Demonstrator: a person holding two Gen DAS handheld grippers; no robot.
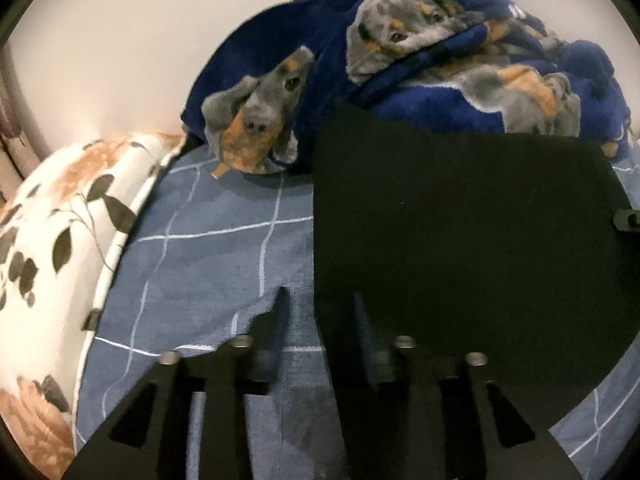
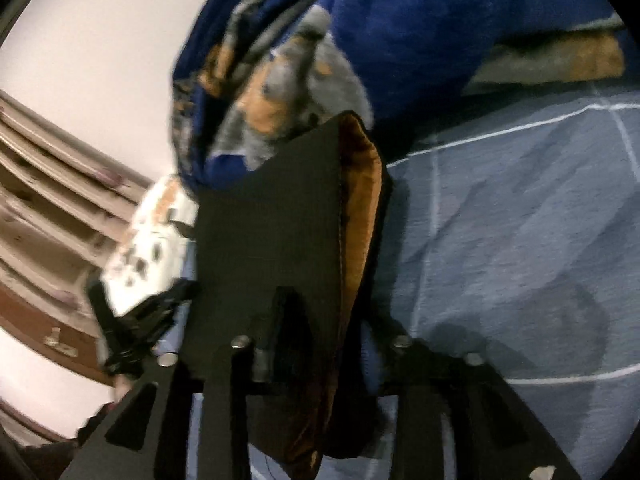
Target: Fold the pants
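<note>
Pants (image 1: 460, 220) lie on bed (image 1: 224, 256), front of blanket (image 1: 304, 64), long axis not clear. Left gripper (image 1: 320, 300) spread, straddles pants' left edge, right finger hidden. Right gripper (image 2: 320, 312) nearer: pinches raised pants (orange lining shows). Likely next: carry fold across.

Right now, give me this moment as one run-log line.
pants: black, on bed | left hand-held gripper: open at edge | right hand-held gripper: lifting pants
</note>
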